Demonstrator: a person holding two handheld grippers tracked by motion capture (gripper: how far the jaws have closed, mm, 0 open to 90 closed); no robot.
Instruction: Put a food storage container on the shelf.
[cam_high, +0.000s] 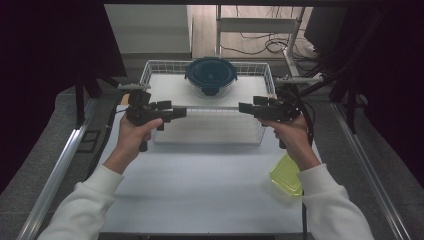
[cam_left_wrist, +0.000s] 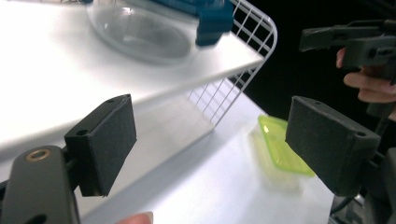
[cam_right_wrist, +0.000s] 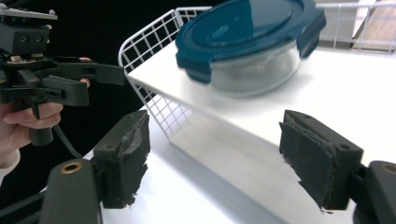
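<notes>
A round glass container (cam_high: 210, 75) with a dark teal clip lid stands at the back of a white wire basket (cam_high: 150, 67). My left gripper (cam_high: 181, 113) hangs level at the basket's near left corner and points right. My right gripper (cam_high: 243, 107) hangs at the near right corner and points left, facing it. In the left gripper view the gripper (cam_left_wrist: 210, 135) stands open with nothing between its pads, the container (cam_left_wrist: 140, 28) above and the basket's wire wall (cam_left_wrist: 252, 28) beside it. The right gripper view has its gripper (cam_right_wrist: 215, 149) open and empty below the container (cam_right_wrist: 247, 42).
A yellow-green plastic container (cam_high: 286, 175) lies on the white table (cam_high: 200, 185) by the right forearm, also in the left gripper view (cam_left_wrist: 280, 149). A white board lines the basket floor. Metal rails run along both table sides. Dark curtains flank the table.
</notes>
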